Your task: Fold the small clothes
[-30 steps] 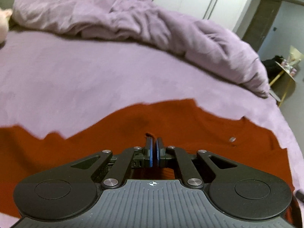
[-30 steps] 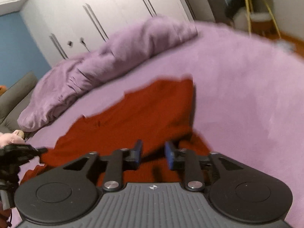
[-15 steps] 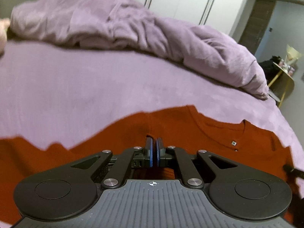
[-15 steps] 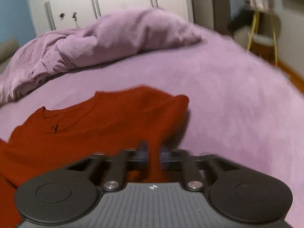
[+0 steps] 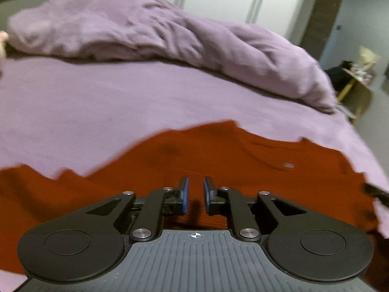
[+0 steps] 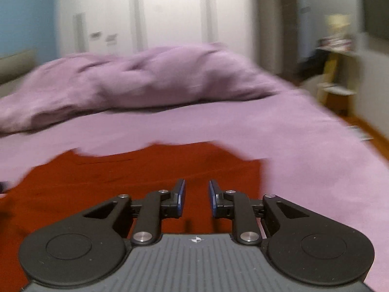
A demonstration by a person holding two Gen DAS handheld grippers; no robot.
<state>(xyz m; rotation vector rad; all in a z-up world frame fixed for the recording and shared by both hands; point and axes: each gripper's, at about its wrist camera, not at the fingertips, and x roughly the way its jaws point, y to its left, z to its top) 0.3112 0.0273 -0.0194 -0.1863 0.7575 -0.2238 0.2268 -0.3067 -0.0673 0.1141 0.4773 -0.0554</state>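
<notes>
A rust-red shirt (image 5: 218, 155) lies spread on the purple bed sheet (image 5: 97, 102), its neckline and small label toward the right in the left wrist view. My left gripper (image 5: 195, 182) is open, with nothing between its blue pads, just above the shirt's middle. In the right wrist view the same shirt (image 6: 121, 177) lies under my right gripper (image 6: 196, 185), which is open and empty near the shirt's right edge. This view is motion-blurred.
A crumpled purple duvet (image 5: 170, 39) lies along the far side of the bed. White wardrobe doors (image 6: 170, 19) stand behind it. A yellow-legged side table (image 5: 357, 77) with clutter stands past the bed's right edge, over a wooden floor (image 6: 374, 133).
Both grippers have opened and let go of the shirt, which has settled flatter on the bed. The right gripper has swung to face the duvet.
</notes>
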